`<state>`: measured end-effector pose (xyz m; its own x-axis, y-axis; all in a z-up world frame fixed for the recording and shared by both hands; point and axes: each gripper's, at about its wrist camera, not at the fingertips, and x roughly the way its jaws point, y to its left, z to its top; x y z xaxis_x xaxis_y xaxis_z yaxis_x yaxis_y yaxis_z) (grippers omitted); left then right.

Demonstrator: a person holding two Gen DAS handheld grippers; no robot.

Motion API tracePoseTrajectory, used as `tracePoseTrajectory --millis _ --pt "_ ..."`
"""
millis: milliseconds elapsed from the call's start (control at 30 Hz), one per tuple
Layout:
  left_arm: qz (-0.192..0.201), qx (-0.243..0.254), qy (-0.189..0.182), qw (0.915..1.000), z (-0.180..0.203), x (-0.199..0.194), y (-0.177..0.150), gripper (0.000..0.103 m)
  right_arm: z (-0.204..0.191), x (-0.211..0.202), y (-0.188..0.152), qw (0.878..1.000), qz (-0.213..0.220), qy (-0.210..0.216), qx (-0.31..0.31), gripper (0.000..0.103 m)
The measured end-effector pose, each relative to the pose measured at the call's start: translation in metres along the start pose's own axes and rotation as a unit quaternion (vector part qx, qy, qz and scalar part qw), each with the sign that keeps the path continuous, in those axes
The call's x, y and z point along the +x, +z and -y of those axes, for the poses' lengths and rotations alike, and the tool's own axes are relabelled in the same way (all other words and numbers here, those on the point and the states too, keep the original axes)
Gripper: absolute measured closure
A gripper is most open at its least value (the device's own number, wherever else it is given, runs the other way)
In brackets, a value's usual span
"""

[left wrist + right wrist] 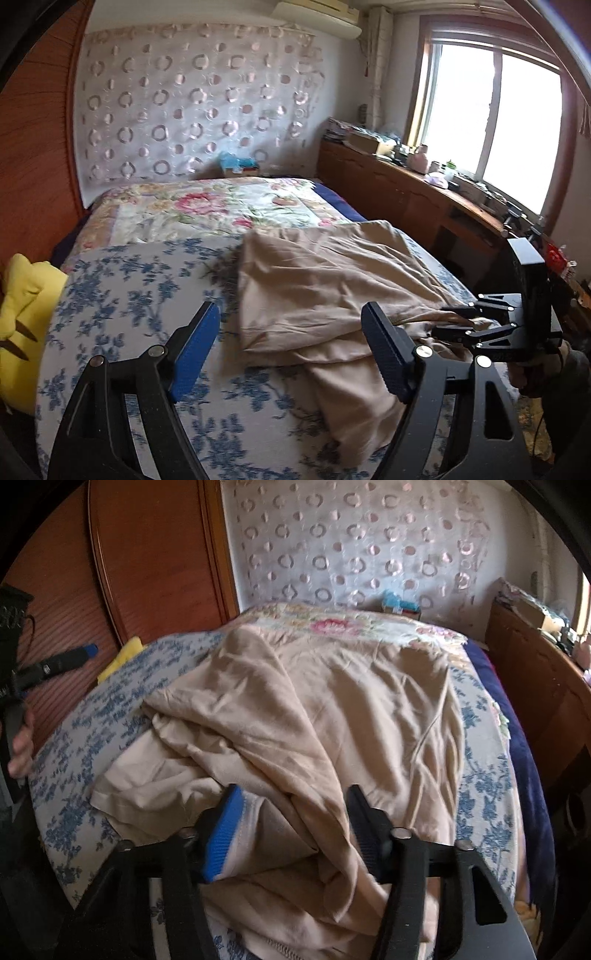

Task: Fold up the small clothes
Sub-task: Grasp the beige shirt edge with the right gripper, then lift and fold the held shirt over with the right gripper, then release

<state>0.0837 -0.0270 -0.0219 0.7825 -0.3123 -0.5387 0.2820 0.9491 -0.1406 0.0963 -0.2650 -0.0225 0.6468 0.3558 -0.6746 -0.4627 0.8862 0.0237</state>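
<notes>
A beige garment [314,288] [314,709] lies crumpled on the blue-flowered bed cover [129,295] [92,720]. My left gripper [290,317] hovers open above the garment's near left edge, with nothing pinched between its fingers. In the right wrist view it shows at the far left [55,664], held by a hand [22,738]. My right gripper [293,797] [452,320] is at the garment's near right edge. Bunched cloth and a pale hem lie between its fingers, and the jaws stand apart. The cloth covers part of its right finger.
A yellow cushion [26,295] [125,653] lies at the bed's left edge against wooden panelling [147,554]. A pink-flowered quilt [221,206] covers the far half of the bed. A cluttered wooden sideboard [406,184] runs along the right under the window.
</notes>
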Motion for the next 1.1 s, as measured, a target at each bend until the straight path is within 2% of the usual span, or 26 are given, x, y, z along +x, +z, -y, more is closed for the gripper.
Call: tracePoseTrajectory --millis 67,100,133,200,267,500,633,800,967,1067,1100 --pt "0.001 -0.003 0.004 1.0 -0.003 0.0 -0.001 0.023 -0.002 0.004 0.0 1.0 -0.011 -0.002 -0.008 0.067" --pt "0.001 -0.005 0.003 1.0 -0.006 0.0 -0.002 0.023 -0.003 0.005 -0.001 1.0 -0.013 0.001 -0.013 0.081" --pt "0.001 -0.007 0.002 1.0 -0.007 0.001 -0.004 0.023 -0.004 0.005 -0.001 1.0 -0.015 0.006 -0.018 0.089" --pt "0.001 -0.009 0.005 0.9999 -0.007 0.001 -0.005 0.023 -0.008 0.004 0.001 0.999 -0.013 0.005 -0.031 0.093" --pt "0.001 -0.008 0.007 0.9999 -0.007 0.002 -0.008 0.023 -0.011 0.0 0.004 0.999 -0.002 0.002 -0.036 0.094" --pt "-0.002 -0.007 -0.006 0.9999 0.0 0.001 -0.009 0.023 -0.011 -0.053 0.01 0.996 0.079 -0.004 -0.026 0.095" --pt "0.005 0.001 -0.011 0.9999 0.007 -0.005 -0.006 0.023 -0.008 -0.081 0.003 0.995 0.099 -0.017 -0.026 0.095" --pt "0.016 0.003 -0.012 0.9998 0.011 -0.011 -0.004 0.023 0.01 -0.087 -0.018 0.996 0.081 -0.045 0.001 0.095" --pt "0.019 0.008 -0.006 0.9998 0.014 -0.012 -0.004 0.023 0.011 -0.075 -0.039 0.998 0.039 -0.053 0.011 0.095" --pt "0.018 0.011 -0.002 0.9998 0.014 -0.012 -0.005 0.023 0.01 -0.072 -0.043 0.998 0.033 -0.053 0.014 0.095" --pt "0.017 0.011 -0.001 0.9998 0.014 -0.012 -0.006 0.023 0.009 -0.072 -0.04 0.998 0.032 -0.05 0.015 0.091"
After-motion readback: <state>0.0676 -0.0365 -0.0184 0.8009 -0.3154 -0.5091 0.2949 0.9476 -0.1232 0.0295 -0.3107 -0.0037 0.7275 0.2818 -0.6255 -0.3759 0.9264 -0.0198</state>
